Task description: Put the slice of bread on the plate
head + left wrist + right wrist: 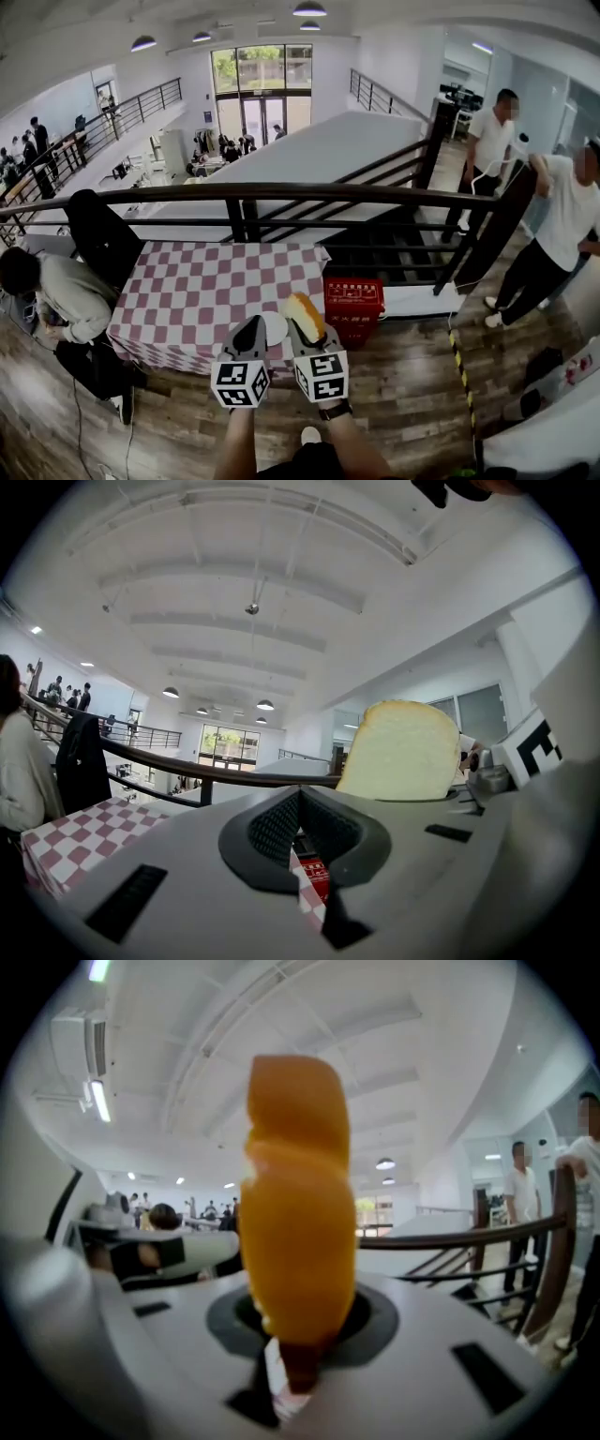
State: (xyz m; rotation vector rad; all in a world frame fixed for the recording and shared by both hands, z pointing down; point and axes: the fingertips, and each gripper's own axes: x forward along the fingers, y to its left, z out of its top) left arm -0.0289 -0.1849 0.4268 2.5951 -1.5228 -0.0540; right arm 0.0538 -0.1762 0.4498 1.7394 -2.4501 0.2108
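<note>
The right claw [298, 1327] is clamped on the upright bread slice [295, 1204] by the counter's [187, 281] near edge. The left claw [300, 829] is closed and empty. I'd grip lightly, tilt the slice flat, and lower it onto the white plate [275, 328].

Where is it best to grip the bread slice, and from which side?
Pinch the bread slice low, across its two flat faces, coming at its thin crust edge, as the right claw does. It stands upright, so the broad faces offer the pads flat contact.
</note>
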